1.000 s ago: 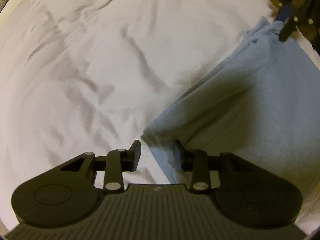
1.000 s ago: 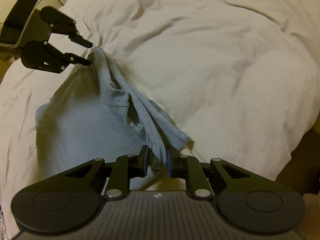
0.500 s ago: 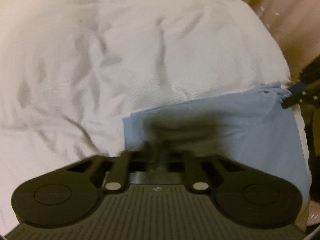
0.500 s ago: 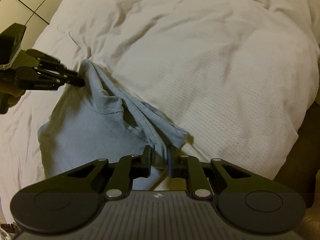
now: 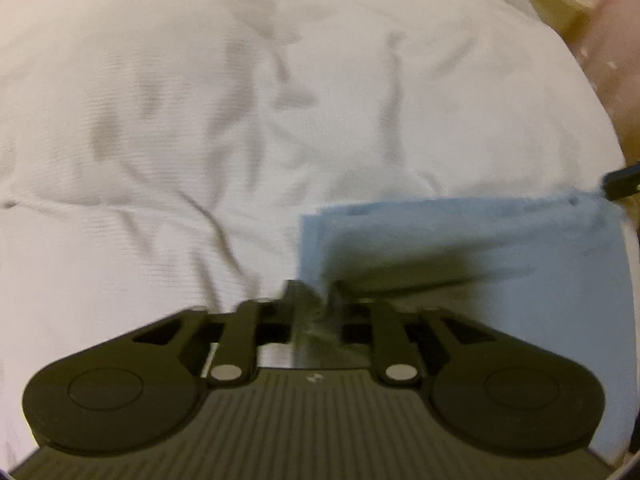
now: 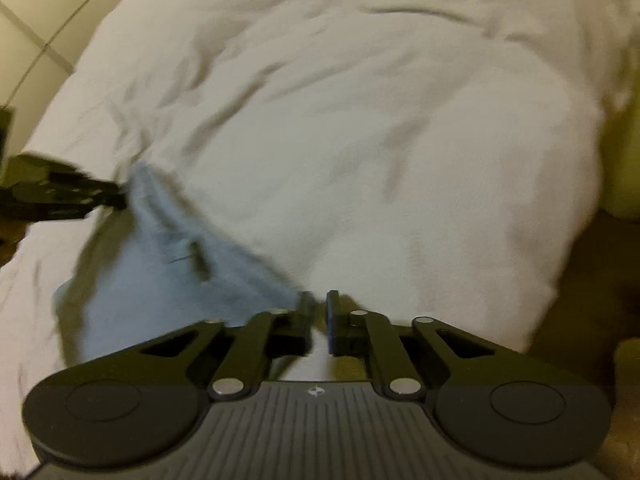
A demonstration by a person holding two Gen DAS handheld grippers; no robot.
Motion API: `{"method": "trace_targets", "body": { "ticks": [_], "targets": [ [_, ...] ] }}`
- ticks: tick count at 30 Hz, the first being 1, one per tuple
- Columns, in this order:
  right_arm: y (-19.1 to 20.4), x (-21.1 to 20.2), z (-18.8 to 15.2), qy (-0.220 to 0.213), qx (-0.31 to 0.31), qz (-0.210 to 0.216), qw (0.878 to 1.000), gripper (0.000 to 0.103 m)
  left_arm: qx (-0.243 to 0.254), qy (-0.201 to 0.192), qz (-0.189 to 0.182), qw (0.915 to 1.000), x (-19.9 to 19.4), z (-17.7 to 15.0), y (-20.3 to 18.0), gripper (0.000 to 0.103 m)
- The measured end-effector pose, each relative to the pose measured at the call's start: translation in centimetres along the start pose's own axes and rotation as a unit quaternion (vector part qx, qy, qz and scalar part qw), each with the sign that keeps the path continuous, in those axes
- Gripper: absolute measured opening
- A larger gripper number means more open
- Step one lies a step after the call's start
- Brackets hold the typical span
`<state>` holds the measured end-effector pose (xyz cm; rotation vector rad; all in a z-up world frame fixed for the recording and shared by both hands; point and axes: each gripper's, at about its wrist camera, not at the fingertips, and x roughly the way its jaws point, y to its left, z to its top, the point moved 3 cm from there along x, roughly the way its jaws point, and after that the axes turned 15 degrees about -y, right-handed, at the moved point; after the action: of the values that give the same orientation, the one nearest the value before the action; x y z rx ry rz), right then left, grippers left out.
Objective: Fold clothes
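A light blue garment [image 5: 500, 280] lies stretched on a white bed cover [image 5: 200, 120]. My left gripper [image 5: 314, 304] is shut on its near corner, with bunched cloth showing between the fingers. In the right wrist view the garment [image 6: 160, 288] runs as a taut band from my left gripper [image 6: 116, 200] down to my right gripper [image 6: 319, 312]. The right gripper's fingers stand almost together, pinching the thin end of the cloth. From the left wrist view only a dark tip of my right gripper [image 5: 622, 184] shows, at the garment's far corner. Both views are blurred by motion.
The rumpled white bed cover [image 6: 380, 140] fills most of both views. Its edge drops away at the right onto a dark floor [image 6: 592, 280]. Pale tiled flooring [image 6: 44, 28] shows at the upper left, and a pinkish surface [image 5: 612, 40] at the upper right.
My left gripper, open beside the garment's corner a second ago, has shut on it. The garment has been pulled out straight and taut between the two grippers.
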<state>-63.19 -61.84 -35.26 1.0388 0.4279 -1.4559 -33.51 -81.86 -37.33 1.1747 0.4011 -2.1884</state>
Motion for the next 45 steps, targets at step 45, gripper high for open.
{"method": "trace_targets", "body": {
  "ticks": [45],
  "targets": [
    [9.3, -0.1, -4.2, 0.067, -0.228, 0.121, 0.964, 0.018, -0.123, -0.007, 0.138, 0.9828, -7.9, -9.1, 4.4, 0.027]
  ]
}}
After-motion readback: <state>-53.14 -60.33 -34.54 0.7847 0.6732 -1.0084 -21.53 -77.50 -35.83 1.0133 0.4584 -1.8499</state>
